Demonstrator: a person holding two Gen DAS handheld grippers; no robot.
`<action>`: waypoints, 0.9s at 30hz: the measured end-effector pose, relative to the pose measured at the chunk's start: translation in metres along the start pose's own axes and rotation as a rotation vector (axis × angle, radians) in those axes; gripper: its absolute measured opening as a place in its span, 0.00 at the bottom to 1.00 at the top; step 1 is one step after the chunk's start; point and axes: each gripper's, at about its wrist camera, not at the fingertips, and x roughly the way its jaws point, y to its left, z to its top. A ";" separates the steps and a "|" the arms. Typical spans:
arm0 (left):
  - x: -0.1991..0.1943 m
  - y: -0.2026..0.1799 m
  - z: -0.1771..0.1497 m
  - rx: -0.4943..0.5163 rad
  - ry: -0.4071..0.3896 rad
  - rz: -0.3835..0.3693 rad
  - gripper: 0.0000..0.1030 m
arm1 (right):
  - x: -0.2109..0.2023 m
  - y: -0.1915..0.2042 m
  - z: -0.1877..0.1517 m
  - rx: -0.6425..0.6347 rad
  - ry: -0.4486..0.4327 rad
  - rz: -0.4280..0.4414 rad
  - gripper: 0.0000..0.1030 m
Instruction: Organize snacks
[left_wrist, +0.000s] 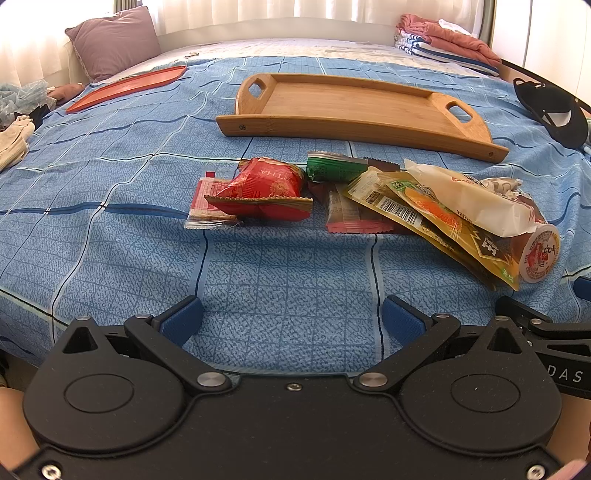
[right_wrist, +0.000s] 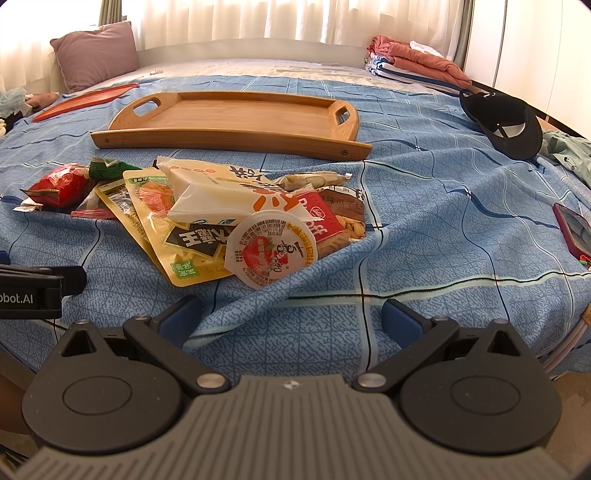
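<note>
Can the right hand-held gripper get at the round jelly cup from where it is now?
Probably yes. The right hand-held gripper is open, and only bare blue bedspread lies between it and the jelly cup, which sits on top at the pile's near edge.

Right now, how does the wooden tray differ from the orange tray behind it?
The wooden tray is bamboo-coloured with cut-out handles and raised sides; the orange tray looks flat, with no handles showing. The wooden one lies nearer the snacks, the orange one farther left. Both lie empty on the blue bedspread.

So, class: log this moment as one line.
stage: start | left gripper: open, empty | right gripper: open, empty | snacks: piled on bedspread | wooden tray: empty, behind pile
</note>
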 end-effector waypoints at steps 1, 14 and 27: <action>0.000 0.000 0.000 0.000 0.000 0.000 1.00 | 0.000 0.000 0.000 0.000 0.000 0.000 1.00; 0.000 -0.002 0.000 0.035 -0.007 0.001 1.00 | -0.004 -0.001 0.001 0.003 -0.009 -0.001 1.00; 0.000 0.005 -0.001 0.057 -0.023 -0.040 1.00 | -0.004 -0.002 -0.005 0.016 -0.045 0.010 1.00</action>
